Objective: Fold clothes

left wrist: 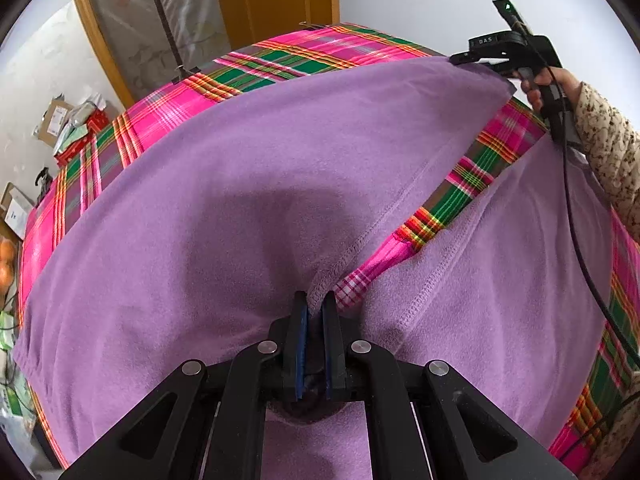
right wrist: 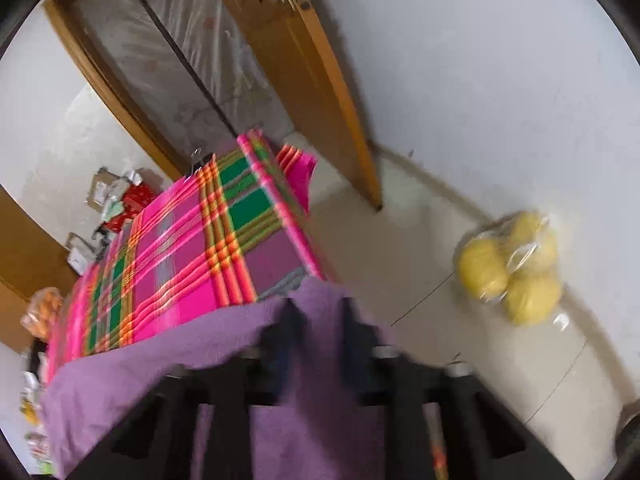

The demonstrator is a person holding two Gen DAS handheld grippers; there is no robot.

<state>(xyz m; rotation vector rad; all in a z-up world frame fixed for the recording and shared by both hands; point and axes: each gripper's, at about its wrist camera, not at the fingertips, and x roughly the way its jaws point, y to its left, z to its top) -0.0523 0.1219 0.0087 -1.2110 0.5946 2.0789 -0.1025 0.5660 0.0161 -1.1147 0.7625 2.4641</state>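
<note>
purple pants (left wrist: 208,184) long axis across plaid cloth (left wrist: 280,60); both jaws pinch fabric (right view blurred).

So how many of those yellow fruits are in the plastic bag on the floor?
3, in the clear bag by the wall in the right wrist view: one on the left, one upper right, one at the bottom. The picture is blurred, so more may hide behind them.
</note>
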